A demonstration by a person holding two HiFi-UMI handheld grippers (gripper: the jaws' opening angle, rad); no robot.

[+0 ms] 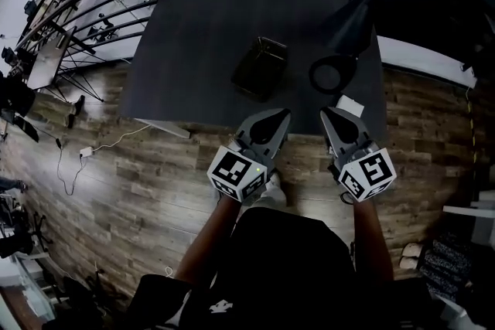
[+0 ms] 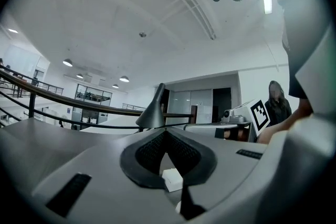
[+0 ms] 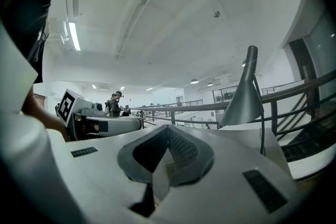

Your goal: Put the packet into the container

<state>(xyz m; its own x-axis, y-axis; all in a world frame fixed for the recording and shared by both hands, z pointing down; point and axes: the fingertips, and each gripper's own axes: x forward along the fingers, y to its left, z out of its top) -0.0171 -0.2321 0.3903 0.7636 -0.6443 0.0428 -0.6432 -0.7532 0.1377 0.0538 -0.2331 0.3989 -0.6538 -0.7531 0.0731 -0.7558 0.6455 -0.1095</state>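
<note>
Grey left tongs (image 1: 276, 120) and right tongs (image 1: 331, 118) are held at the near edge of the dark table (image 1: 193, 50). Both are closed, with nothing between their tips. The white packet (image 1: 349, 105) lies on the table just beside the right tongs. Beyond it is the round base of a lamp (image 1: 334, 73). The dark container (image 1: 261, 67) stands left of the lamp, apart from the packet.

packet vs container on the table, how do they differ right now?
The packet is white; the container is dark. The packet is smaller than the container. The packet lies near the table's front edge by the right tongs; the container sits mid-table. Both rest on the table, ungripped.
</note>
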